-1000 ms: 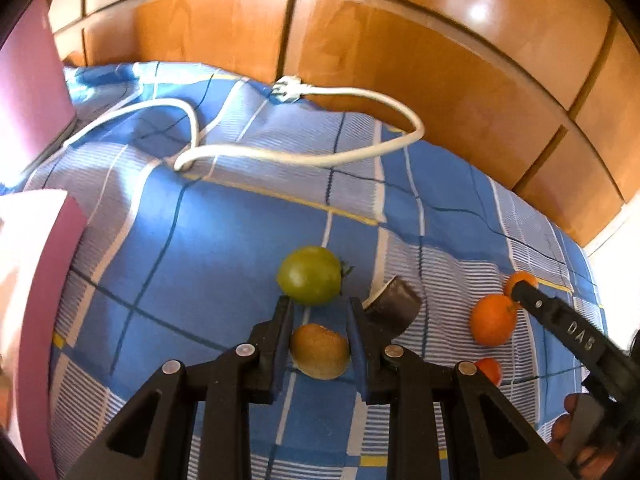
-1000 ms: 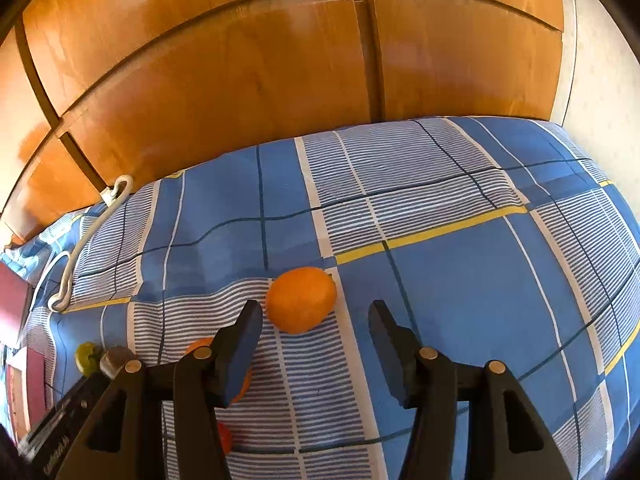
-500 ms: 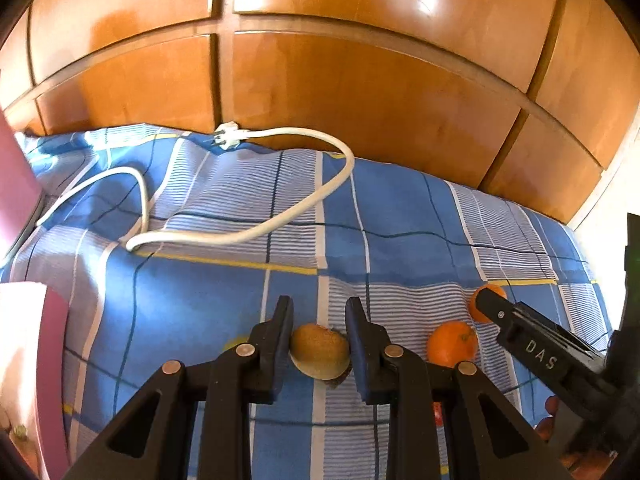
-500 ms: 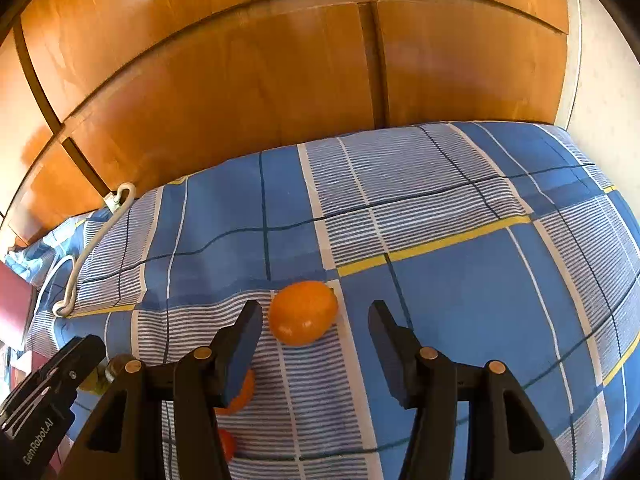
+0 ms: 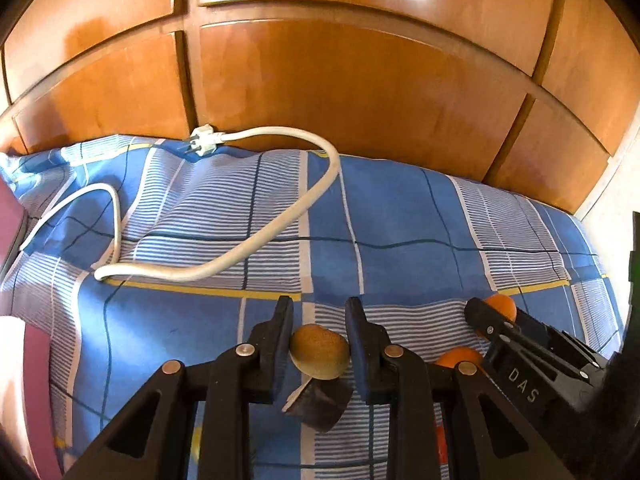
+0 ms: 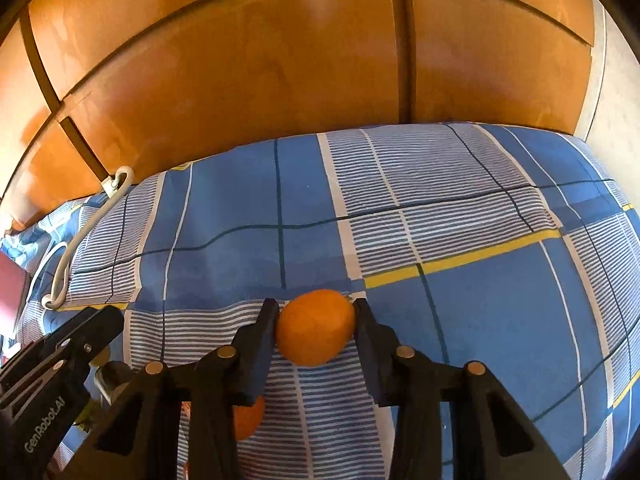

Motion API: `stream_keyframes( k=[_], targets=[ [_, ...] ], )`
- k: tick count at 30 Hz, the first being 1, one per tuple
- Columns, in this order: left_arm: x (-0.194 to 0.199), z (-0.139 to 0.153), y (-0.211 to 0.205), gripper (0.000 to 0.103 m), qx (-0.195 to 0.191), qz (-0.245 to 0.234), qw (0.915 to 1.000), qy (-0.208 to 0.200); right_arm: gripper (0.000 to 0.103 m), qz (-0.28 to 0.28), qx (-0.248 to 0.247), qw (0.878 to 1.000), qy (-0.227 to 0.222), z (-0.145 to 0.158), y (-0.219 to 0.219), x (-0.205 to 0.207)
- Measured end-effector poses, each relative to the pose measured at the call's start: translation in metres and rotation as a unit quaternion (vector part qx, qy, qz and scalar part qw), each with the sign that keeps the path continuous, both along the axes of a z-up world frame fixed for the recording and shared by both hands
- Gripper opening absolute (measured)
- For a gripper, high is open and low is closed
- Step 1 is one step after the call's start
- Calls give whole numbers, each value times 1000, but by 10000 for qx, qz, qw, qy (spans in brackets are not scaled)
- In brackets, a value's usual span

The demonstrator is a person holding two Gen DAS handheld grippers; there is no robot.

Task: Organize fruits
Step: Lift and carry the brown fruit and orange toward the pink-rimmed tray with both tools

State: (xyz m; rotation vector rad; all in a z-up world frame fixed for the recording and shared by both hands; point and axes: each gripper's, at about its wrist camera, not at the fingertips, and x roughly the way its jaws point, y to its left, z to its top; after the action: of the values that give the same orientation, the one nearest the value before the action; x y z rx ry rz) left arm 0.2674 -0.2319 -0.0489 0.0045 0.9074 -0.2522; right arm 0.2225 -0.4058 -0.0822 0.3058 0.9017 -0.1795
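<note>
The left claw [image 5: 318, 344] is clamped tight on a kiwi [image 5: 319, 354], which sits between its fingers and looks lifted clear of the bed [image 5: 400, 216]. Directly under that claw lies a dark cut-off chunk [image 5: 320, 406], whose kind is hard to tell. To its right, partly behind the other tool, two oranges show: one [image 5: 498, 307] near the far tip and one [image 5: 460, 357] closer in.

The right claw [image 6: 316, 322] is closing on an orange [image 6: 315, 326]; the fruit is between the fingers and both pads already appear to meet its sides. Whether it has left the checked cover cannot be told. Below and to the left of this claw, another orange [image 6: 250, 418] peeks out behind the left finger, and further left something greenish lies under the left tool, too hidden to name.

A white cable [image 5: 240, 256] loops across the bed well ahead of the left claw, up to the wooden headboard [image 5: 360, 80].

As for progress, the sorting looks partway at most: two fruits are in hand, none visibly placed anywhere, and no bowl or tray is in view. At least two oranges and the greenish item remain loose on the bed. Each held fruit still needs carrying to wherever its kind is being gathered.
</note>
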Motion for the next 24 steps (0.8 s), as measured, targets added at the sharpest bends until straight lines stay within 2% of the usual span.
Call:
stream_keyframes(
  k=[7,14,24],
  targets=[
    [0,-4,-3,27,71,-22,10000,30,37,64,-18,10000,38,2,2,-2],
    [-12,14,-1,27,8,-70,9999,-154,37,-59,-31,10000,-7,12,-2,-15],
    [-62,33,9,27,-4,-258,9990,-364,37,-12,-72,10000,-19,28,10,-60]
  ],
)
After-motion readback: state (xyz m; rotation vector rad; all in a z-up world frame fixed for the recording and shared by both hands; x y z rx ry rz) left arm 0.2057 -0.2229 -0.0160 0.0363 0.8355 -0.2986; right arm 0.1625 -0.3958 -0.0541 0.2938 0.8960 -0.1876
